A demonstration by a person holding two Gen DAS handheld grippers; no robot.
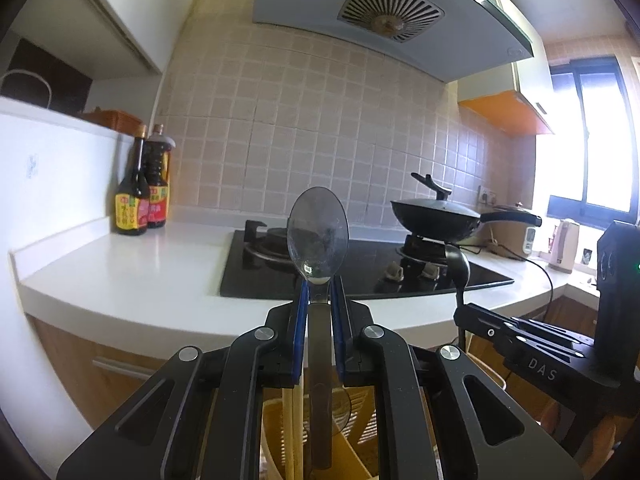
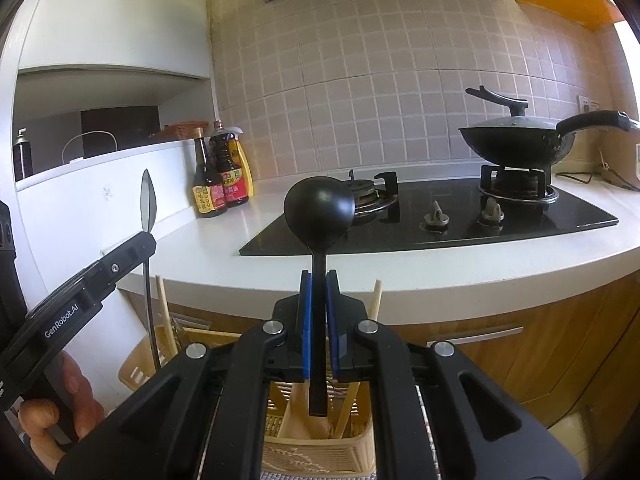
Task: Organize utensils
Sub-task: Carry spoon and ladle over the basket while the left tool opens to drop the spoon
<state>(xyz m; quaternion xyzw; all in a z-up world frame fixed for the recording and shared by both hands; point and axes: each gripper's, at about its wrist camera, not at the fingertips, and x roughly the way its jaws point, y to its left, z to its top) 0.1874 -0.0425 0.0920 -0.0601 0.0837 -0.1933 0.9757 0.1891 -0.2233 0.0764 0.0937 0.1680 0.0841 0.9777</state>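
Left wrist view, centre: the left gripper (image 1: 320, 292) is clenched on the neck of a metal spoon (image 1: 318, 232), bowl up, its handle hanging down between the fingers toward a yellow slotted basket (image 1: 360, 420) at the bottom of the frame, where pale chopsticks (image 1: 294, 420) stand. At right in this view, the right gripper (image 1: 460, 304) appears from the side. Right wrist view, centre: the right gripper (image 2: 319, 292) is clenched on the stem of a black ladle (image 2: 319, 214), bowl up, handle end hanging over the same basket (image 2: 320, 452); more chopsticks (image 2: 374, 300) lean there.

Each utensil is gripped just below its bowl, probably so that the long handle leads downward into a basket compartment. Which compartment lies under either handle cannot be told.

Pose: both grippers point forward toward the white counter (image 1: 120, 276) and stove (image 2: 440, 224), tilted slightly down, side by side. At lower left of the right view, a hand (image 2: 56, 408) wraps the left gripper's grip.
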